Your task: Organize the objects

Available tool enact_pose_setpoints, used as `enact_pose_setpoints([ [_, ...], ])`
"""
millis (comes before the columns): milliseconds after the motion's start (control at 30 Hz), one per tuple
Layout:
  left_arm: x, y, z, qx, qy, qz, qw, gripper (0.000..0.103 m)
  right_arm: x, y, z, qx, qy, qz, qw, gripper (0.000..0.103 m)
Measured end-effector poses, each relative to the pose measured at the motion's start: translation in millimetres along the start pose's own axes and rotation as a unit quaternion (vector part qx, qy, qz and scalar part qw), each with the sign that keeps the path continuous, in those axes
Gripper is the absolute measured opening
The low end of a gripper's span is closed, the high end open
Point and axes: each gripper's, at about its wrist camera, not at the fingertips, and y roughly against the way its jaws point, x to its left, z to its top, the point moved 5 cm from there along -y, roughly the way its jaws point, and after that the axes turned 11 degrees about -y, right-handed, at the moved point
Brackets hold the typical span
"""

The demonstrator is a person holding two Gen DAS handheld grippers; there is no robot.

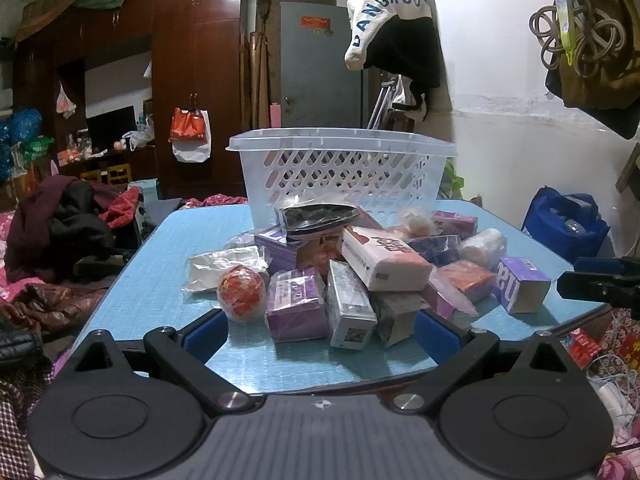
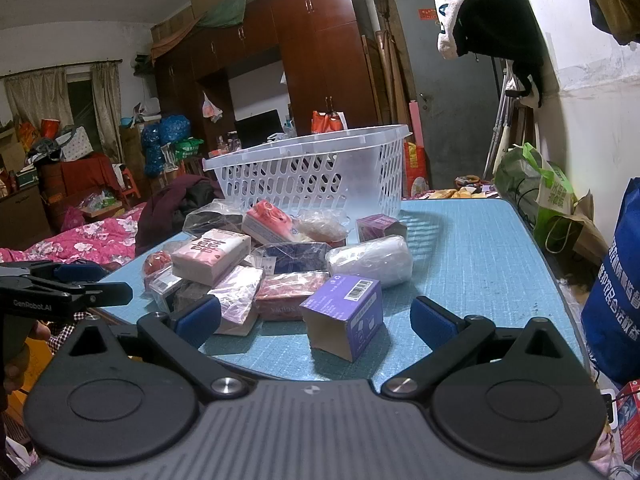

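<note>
A pile of several small packages lies on the blue table [image 1: 160, 272]: purple boxes, a pink tissue pack [image 1: 384, 258], a red-orange ball [image 1: 241, 292], wrapped items. A white slotted plastic basket [image 1: 340, 168] stands behind the pile; it also shows in the right wrist view [image 2: 312, 168]. My left gripper [image 1: 320, 330] is open and empty at the near table edge, just before the pile. My right gripper [image 2: 316, 322] is open and empty, with a purple box [image 2: 344, 320] lying between its fingers, apart from both. The pink tissue pack [image 2: 210, 254] lies left in that view.
Clothes and bedding [image 1: 60, 232] lie left of the table. A blue bag [image 2: 616, 280] stands at the right. A white wall with hanging clothes [image 1: 400, 20] is behind. The left gripper shows from the side in the right wrist view [image 2: 68, 284].
</note>
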Motion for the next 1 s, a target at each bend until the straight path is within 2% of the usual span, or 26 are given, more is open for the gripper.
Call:
enact_pose_setpoints([
  [67,0,0,0,-0.003,-0.003,0.003,1.0,0.101,0,0,0,-0.001,0.002,0.0,1.0,0.103],
  [200,0,0,-1,0.014,-0.012,0.004,0.9998,0.101,-1,0,0,-0.003,0.003,0.001,1.0,0.103],
  [233,1,1,-1,0.008,-0.013,0.009,0.9998,0.101,0,-1,0,-0.004,0.004,0.002,1.0,0.103],
  [300,1,2,2,0.025,-0.026,0.03,0.9989,0.103,-1,-1,0,0.001,0.0,0.001,1.0,0.103],
  [333,3,1,4,0.027,-0.033,0.047,0.998,0.103,0,-1,0,-0.001,-0.001,0.002,1.0,0.103],
  [367,5,-1,6,0.025,-0.029,0.05,0.998,0.103,0,-1,1,-0.005,0.0,0.004,1.0,0.103],
  [467,16,-11,4,0.035,0.007,0.009,0.9993,0.103,1,-1,1,-0.017,-0.005,0.009,1.0,0.103],
  [567,19,-16,-2,0.025,-0.006,0.033,0.9991,0.103,-4,-5,1,-0.04,-0.002,-0.007,0.999,0.103],
  [633,22,-18,-4,0.023,-0.005,0.025,0.9994,0.102,-7,-8,1,-0.051,0.002,-0.019,0.998,0.103],
  [667,26,-19,-2,0.022,0.004,0.019,0.9996,0.1,-8,-9,-1,-0.043,0.008,-0.025,0.999,0.103],
  [800,35,-26,19,-0.019,0.024,0.008,0.9995,0.099,-12,-14,-6,-0.023,0.001,-0.019,1.0,0.102],
  [867,34,-41,33,-0.017,0.013,0.006,0.9998,0.098,-13,-17,-6,-0.029,-0.002,-0.02,0.999,0.1],
  [900,33,-49,40,-0.018,0.014,-0.003,0.9997,0.097,-14,-20,-6,-0.029,-0.004,-0.022,0.999,0.097],
  [1000,25,-79,54,0.002,0.011,-0.035,0.9993,0.096,-13,-27,-9,-0.02,-0.007,-0.026,0.999,0.096],
])
